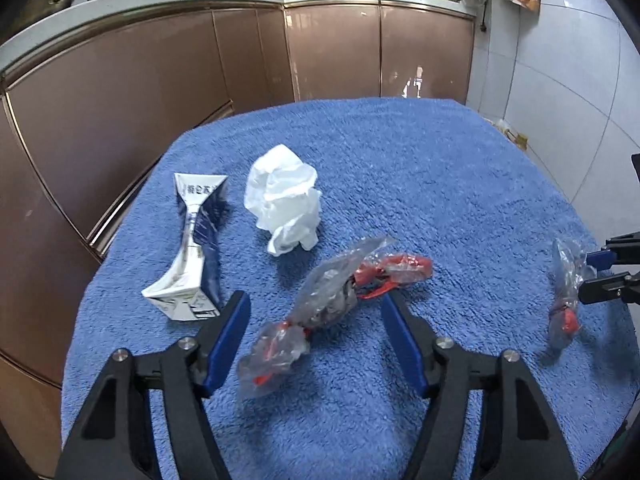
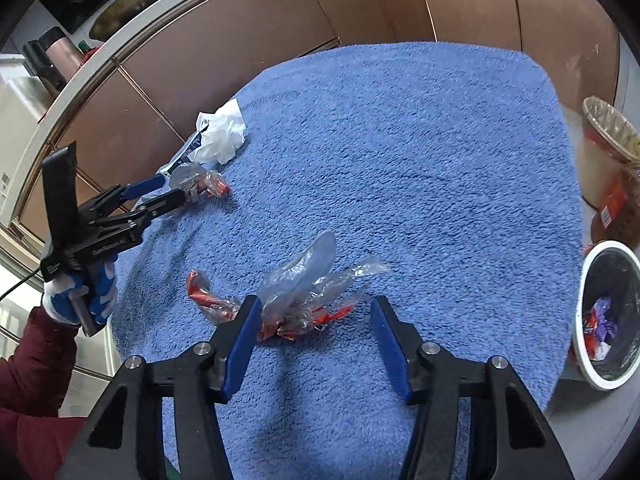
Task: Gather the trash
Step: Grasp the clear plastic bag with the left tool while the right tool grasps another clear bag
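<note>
Down low over the blue-towelled surface (image 1: pixel 400 152), the left hand-held gripper (image 1: pixel 316 312) is spread, its fingers on either side of a clear-and-red plastic wrapper (image 1: pixel 332 300) without pinching it. Likewise the right hand-held gripper (image 2: pixel 314 312) is spread around a second crumpled wrapper (image 2: pixel 296 300). A gloved left hand (image 2: pixel 80 292) grips the left tool's handle. Farther back lie a crumpled white tissue (image 1: pixel 284 200) and, just beside it, a flattened carton (image 1: pixel 192 244). Off the surface's right edge stands a white bin (image 2: pixel 600 312) with a black liner, holding colourful scraps; behind it, a bag-lined bucket (image 2: pixel 604 152).
</note>
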